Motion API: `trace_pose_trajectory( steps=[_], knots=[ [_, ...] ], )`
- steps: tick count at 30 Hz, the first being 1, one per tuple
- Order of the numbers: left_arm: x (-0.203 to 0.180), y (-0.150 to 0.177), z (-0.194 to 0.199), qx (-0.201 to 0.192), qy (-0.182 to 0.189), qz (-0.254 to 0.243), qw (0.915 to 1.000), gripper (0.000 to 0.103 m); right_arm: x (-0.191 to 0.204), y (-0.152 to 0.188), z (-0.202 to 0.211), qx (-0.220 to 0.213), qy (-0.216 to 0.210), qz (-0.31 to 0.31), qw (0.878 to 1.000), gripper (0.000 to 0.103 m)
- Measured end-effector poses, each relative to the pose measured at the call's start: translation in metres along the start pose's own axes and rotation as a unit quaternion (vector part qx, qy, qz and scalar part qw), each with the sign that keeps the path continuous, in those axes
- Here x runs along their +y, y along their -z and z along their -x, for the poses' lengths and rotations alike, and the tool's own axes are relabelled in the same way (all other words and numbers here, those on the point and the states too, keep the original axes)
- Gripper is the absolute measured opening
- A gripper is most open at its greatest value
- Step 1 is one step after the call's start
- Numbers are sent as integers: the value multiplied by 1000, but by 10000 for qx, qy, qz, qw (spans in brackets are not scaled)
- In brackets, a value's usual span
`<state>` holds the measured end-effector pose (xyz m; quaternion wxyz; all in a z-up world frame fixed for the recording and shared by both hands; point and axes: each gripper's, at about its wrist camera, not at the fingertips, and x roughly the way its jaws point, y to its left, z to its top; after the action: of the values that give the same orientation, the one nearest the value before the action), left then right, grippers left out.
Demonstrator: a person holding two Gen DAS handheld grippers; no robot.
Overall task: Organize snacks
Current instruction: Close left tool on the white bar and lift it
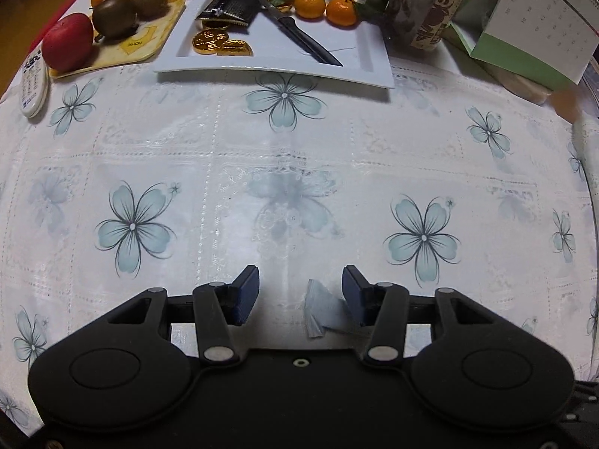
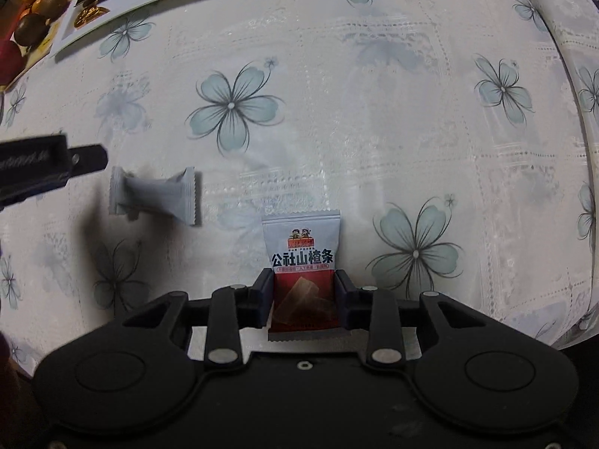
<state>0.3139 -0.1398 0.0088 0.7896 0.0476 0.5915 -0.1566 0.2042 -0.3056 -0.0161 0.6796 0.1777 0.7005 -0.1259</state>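
- The flowered tablecloth (image 1: 284,172) fills most of both my views, white with pale blue blossoms.
- The white tray (image 1: 359,56) sits at the top centre of my left view, carrying a black packet (image 1: 234,2), a black-handled knife (image 1: 299,37), gold foil coins (image 1: 217,43) and tangerines (image 1: 325,8).
- My right tongs (image 2: 303,299), at the bottom centre of my right view, are clamped on a hawthorn snack packet (image 2: 301,262), white above and red below, its top sticking out past the pads.
- My left tongs (image 1: 301,295), at the bottom centre of my left view, stand apart over the cloth and grip nothing.
- A pale wrapped snack (image 1: 322,308) lies between those open fingers, close to the right-hand pad; I cannot tell whether it touches it. In my right view the wrapped snack (image 2: 155,196) lies at centre left.
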Motion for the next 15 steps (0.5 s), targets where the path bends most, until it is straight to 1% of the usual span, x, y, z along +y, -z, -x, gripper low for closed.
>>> trace_pose_trajectory(
  steps=[3, 5, 7, 12, 15],
  knots=[
    [-7, -2, -8, 5, -152, -64, 9999, 56, 3, 4, 1, -76, 131, 94, 9998, 34],
    [-11, -2, -15, 95, -234, -122, 9996, 56, 3, 2, 3, -189, 286, 152, 9993, 34],
    [-12, 0, -21, 254, -276, -155, 9992, 56, 1, 1, 8, -290, 338, 162, 9989, 34],
    [-9, 13, -30, 618, -426, -212, 9970, 56, -4, -4, 12, -197, 77, 61, 9998, 34],
    [-3, 20, -31, 772, -358, -181, 9962, 56, 0, -5, 11, -171, 77, 82, 9998, 34]
  ],
)
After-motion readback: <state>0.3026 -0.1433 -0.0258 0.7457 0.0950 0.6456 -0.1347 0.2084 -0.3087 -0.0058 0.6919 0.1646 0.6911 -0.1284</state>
